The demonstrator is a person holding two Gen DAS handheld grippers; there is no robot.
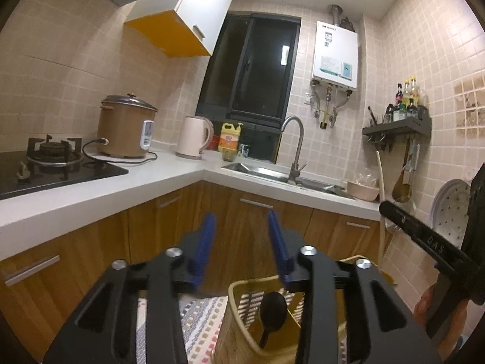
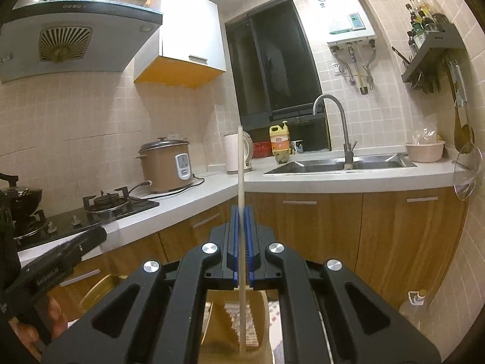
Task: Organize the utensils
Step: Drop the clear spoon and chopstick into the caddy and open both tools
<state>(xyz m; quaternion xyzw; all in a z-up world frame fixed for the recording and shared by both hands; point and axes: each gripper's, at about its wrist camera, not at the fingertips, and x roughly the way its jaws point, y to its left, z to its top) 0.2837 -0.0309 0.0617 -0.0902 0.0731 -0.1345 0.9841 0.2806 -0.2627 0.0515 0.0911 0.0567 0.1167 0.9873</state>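
Note:
A woven beige basket [image 1: 235,291] stands low in front of the cabinets, with a black spoon [image 1: 272,305] leaning inside it. My left gripper [image 1: 241,217] hovers just above the basket, open, with nothing between its blue fingers. My right gripper [image 2: 241,210] is shut on a long pale wooden stick [image 2: 240,166]. The stick stands upright and its lower end reaches down into the basket [image 2: 264,309]. In the left wrist view the right gripper [image 1: 385,207] and its stick [image 1: 380,179] show at the right edge. The left gripper [image 2: 101,235] shows at the left of the right wrist view.
An L-shaped white counter [image 1: 169,176] carries a gas hob [image 1: 51,157], rice cooker [image 1: 125,130], kettle [image 1: 194,138] and sink [image 2: 333,163] with a tall faucet [image 2: 336,121]. A wall rack [image 1: 397,127] holds bottles and a hanging ladle [image 1: 401,185]. A patterned mat [image 1: 200,318] covers the floor.

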